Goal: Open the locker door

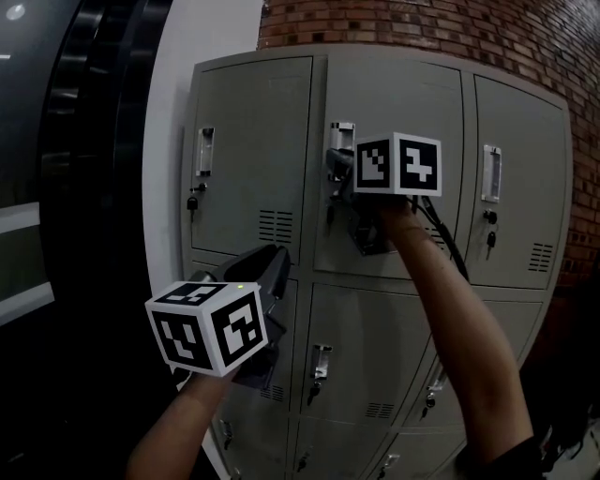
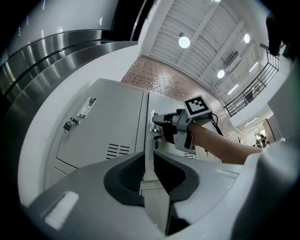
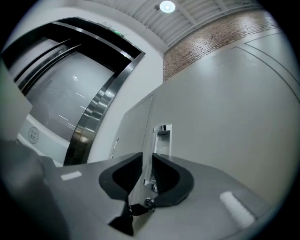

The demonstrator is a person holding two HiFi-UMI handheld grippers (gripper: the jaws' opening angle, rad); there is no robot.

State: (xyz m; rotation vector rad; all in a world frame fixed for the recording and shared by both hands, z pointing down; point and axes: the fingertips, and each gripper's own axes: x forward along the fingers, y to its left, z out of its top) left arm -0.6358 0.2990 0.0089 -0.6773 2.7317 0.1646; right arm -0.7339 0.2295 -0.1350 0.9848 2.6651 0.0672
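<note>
The grey top middle locker door (image 1: pixel 403 103) has a chrome handle (image 1: pixel 342 131) along its left edge. My right gripper (image 1: pixel 337 173) reaches up to that edge. In the right gripper view its jaws (image 3: pixel 149 171) straddle the door's edge, closed on the lower end of the handle (image 3: pixel 162 136), with a key (image 3: pixel 149 202) in the lock just beneath. The left gripper view also catches the right gripper (image 2: pixel 157 121) at the handle. My left gripper (image 1: pixel 272 258) hangs lower left, clear of the lockers. Its jaws (image 2: pixel 149 164) stand a narrow gap apart with nothing between them.
Beside it are the top left locker (image 1: pixel 248 141) with its own handle (image 1: pixel 204 150) and key, the top right locker (image 1: pixel 520 178), and lower rows (image 1: pixel 366 356). A brick wall (image 1: pixel 422 23) rises behind. A white column (image 1: pixel 202 37) and dark glass stand at the left.
</note>
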